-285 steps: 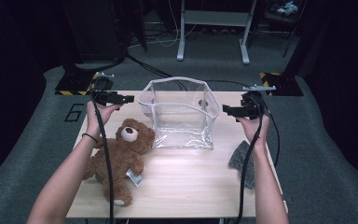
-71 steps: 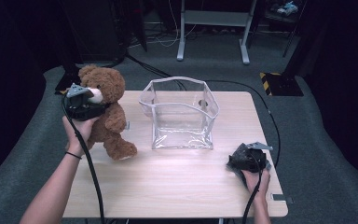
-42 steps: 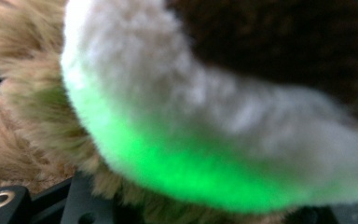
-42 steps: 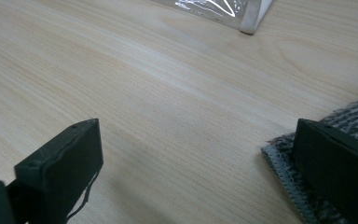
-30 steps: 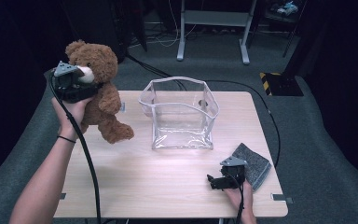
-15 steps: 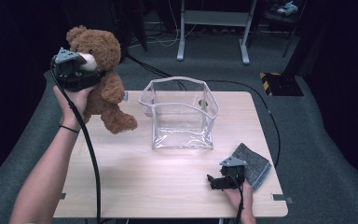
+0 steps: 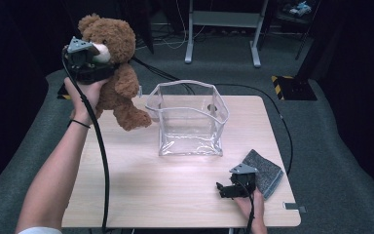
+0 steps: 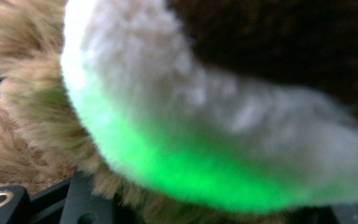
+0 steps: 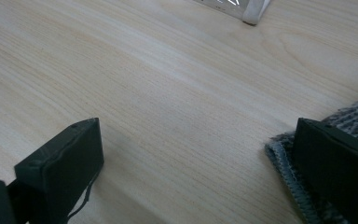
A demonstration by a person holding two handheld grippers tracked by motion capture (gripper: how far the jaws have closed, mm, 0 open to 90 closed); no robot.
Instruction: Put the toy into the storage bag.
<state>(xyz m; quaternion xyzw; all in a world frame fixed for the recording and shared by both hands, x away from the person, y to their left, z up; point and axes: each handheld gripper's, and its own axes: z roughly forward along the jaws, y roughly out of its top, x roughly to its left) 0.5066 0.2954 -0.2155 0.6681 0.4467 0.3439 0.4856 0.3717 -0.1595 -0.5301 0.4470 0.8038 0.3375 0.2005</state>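
A brown teddy bear (image 7: pixel 119 83) hangs in the air over the table's left rear corner. My left gripper (image 7: pixel 95 56) is shut on its head at the pale snout. The left gripper view has that white snout (image 8: pixel 205 116) pressed close against the camera, with brown fur around it. A clear plastic container (image 7: pixel 190 117) stands mid-table, to the right of the bear and below it. My right gripper (image 7: pixel 222 189) rests low near the front right edge, open, with bare wood between its jaws (image 9: pixel 196 163). One jaw lies over the edge of a grey cloth (image 7: pixel 265 170).
The wooden table (image 7: pixel 151 195) has bare surface in front of the container and along its left side. The grey cloth (image 9: pixel 354 116) lies at the front right. Cables trail off the table onto dark carpet. A metal stand is behind the table.
My left hand has lifted the teddy bear higher and a little toward the container. The right gripper has stayed where it was beside the cloth.
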